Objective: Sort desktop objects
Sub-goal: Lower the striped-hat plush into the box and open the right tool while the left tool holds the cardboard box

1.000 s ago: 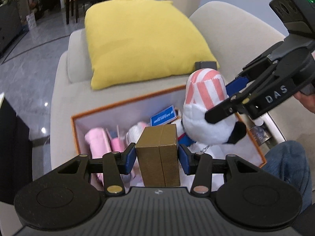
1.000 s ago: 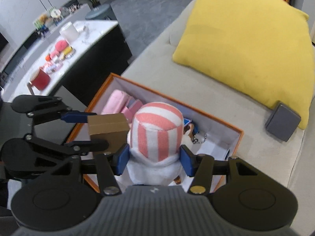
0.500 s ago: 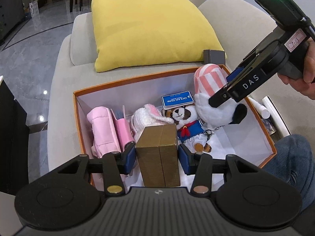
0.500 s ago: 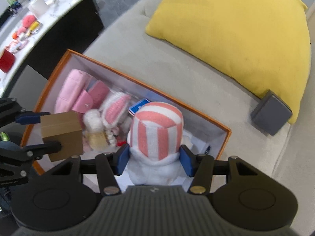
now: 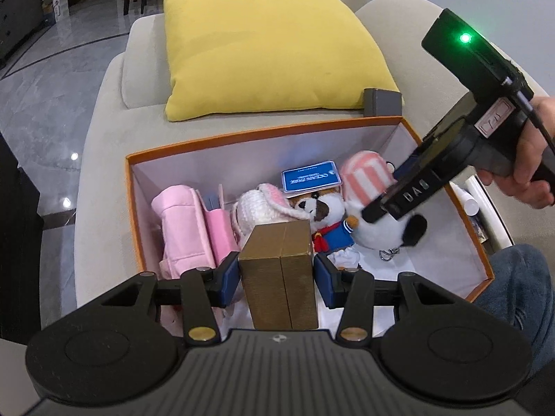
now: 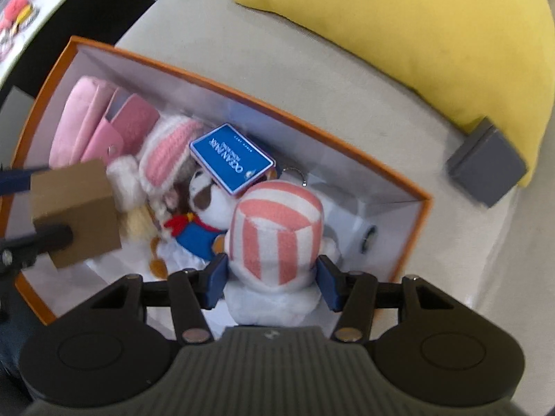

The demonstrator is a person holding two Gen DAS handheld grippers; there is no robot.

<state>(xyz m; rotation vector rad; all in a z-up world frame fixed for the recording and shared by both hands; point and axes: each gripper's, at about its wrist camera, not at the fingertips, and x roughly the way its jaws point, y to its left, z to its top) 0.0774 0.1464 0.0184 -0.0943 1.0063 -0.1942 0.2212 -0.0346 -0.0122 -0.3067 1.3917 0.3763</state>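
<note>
On the beige sofa stands an orange box; right tongs hold the striped plush upright just above its right end, left tongs grip the gold box over its near side

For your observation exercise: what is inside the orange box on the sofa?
Inside the orange box: pink pouches, a knitted bunny, a sailor plush under a blue tag, and a ring. The held striped plush and gold box cover the floor beneath.

hidden: plush face behind right claw | table items blurred, cut off
</note>
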